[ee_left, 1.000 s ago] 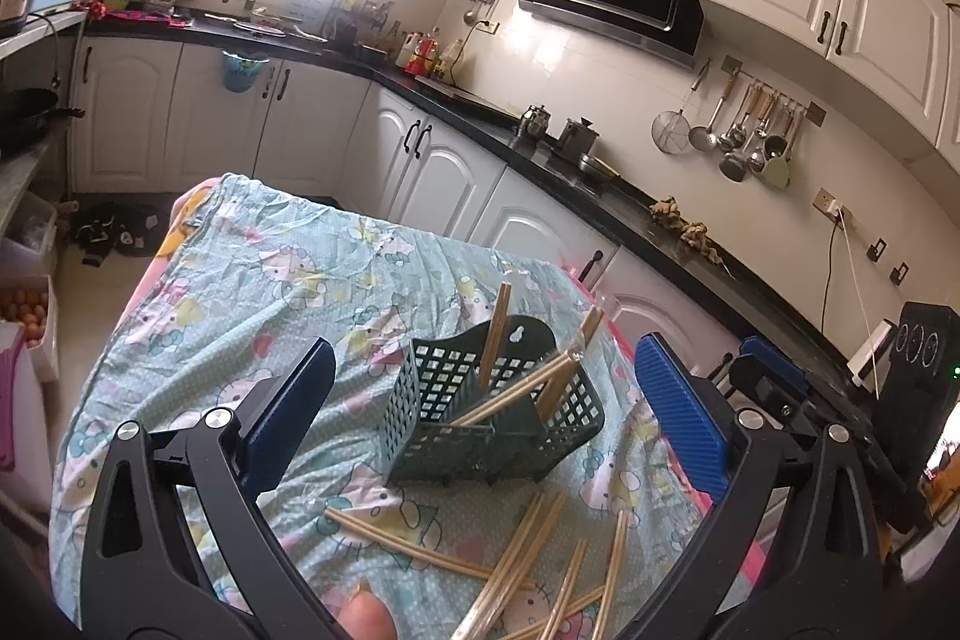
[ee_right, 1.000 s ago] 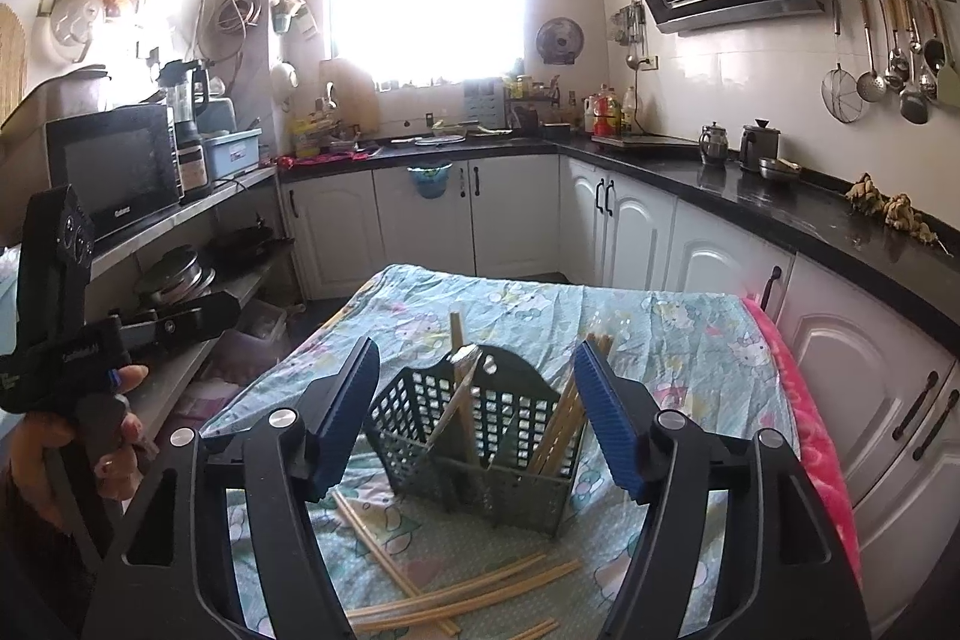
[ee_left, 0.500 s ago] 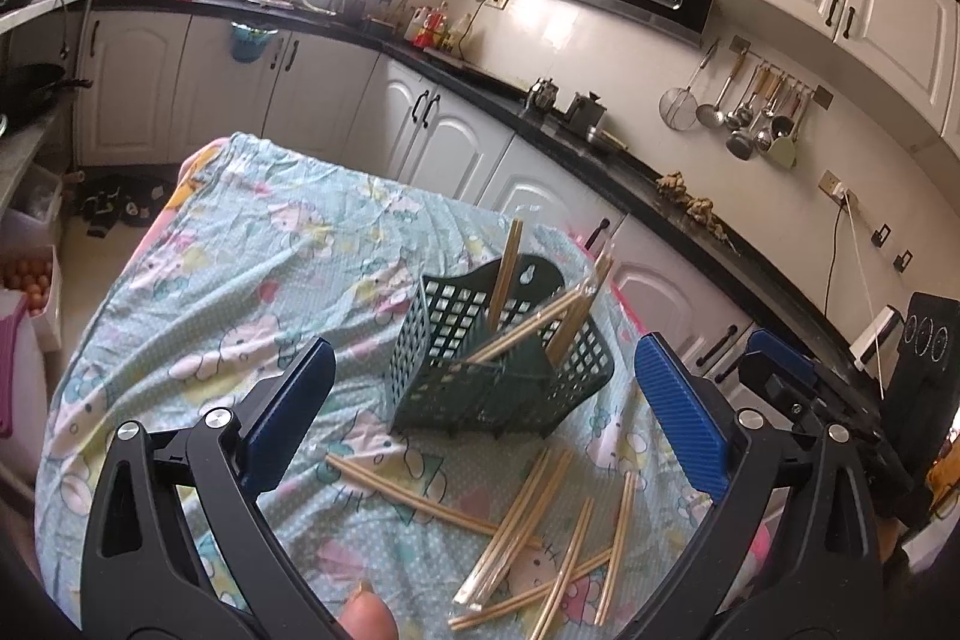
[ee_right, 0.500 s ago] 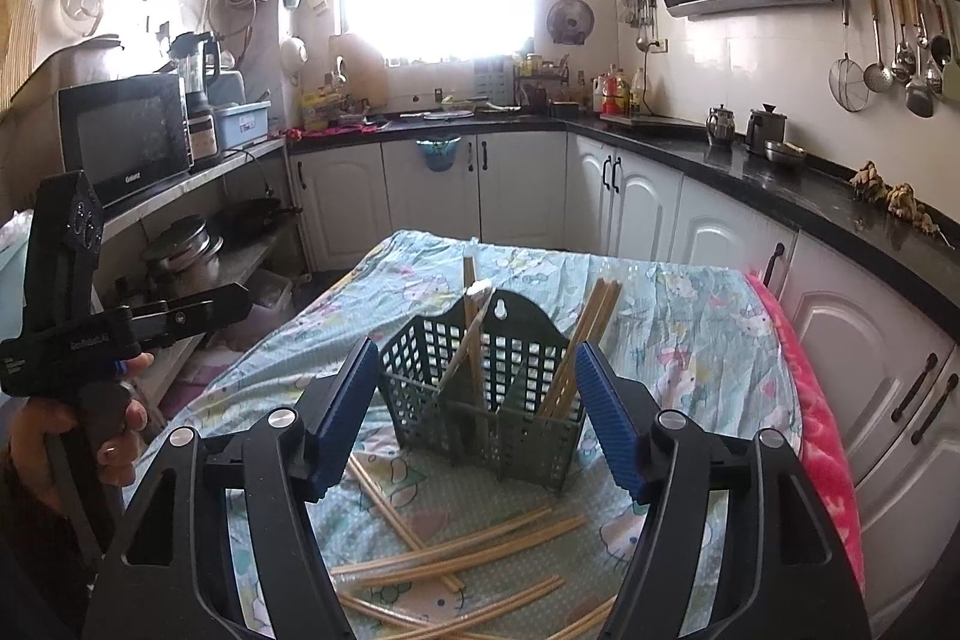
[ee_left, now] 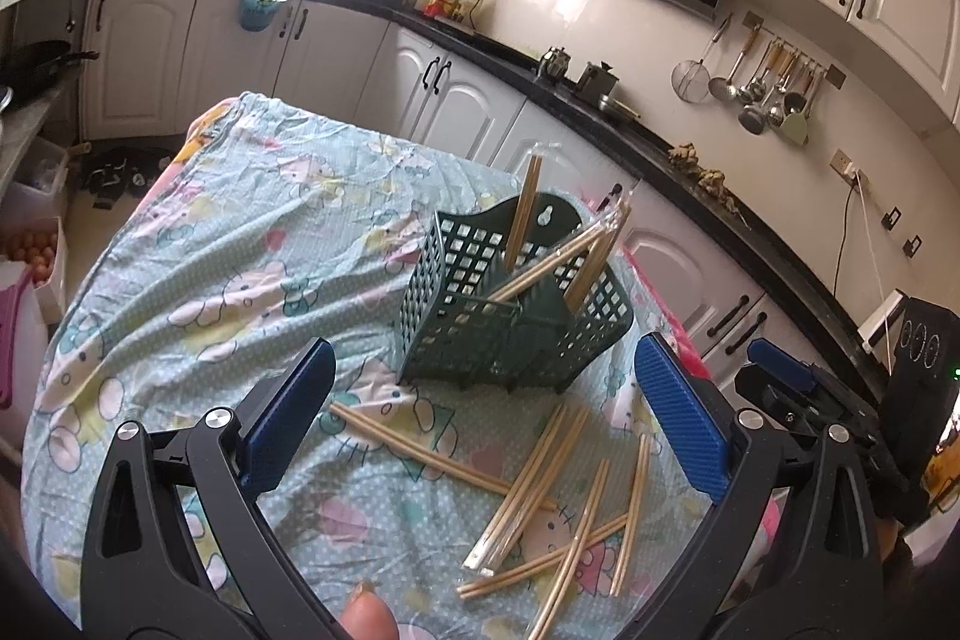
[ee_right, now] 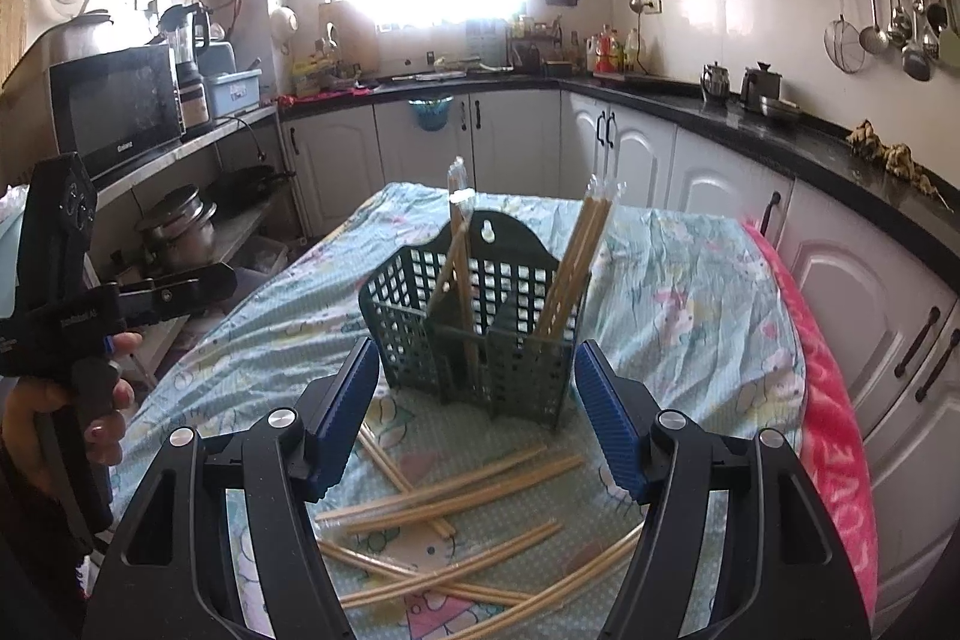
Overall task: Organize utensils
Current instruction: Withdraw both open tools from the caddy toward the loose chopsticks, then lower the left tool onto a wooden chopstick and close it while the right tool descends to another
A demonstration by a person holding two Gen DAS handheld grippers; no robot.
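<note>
A dark green mesh utensil basket (ee_left: 510, 316) stands on the cloth-covered table (ee_left: 228, 280) and holds several wrapped chopstick pairs leaning in its compartments; it also shows in the right wrist view (ee_right: 480, 328). Several more wrapped chopstick pairs (ee_left: 540, 478) lie scattered on the cloth in front of it, also in the right wrist view (ee_right: 456, 520). My left gripper (ee_left: 483, 415) is open and empty, above and short of the loose chopsticks. My right gripper (ee_right: 477, 415) is open and empty, just before the basket.
The other hand-held gripper shows at the right edge (ee_left: 828, 400) in the left wrist view and at the left edge (ee_right: 78, 316) in the right wrist view. White cabinets (ee_right: 660, 160) and a black counter ring the table. A pink cloth edge (ee_right: 828, 400) marks the table's right side.
Both grippers have pulled back and up from the basket, bringing more of the loose chopsticks on the cloth into view. Both stay open and empty.
</note>
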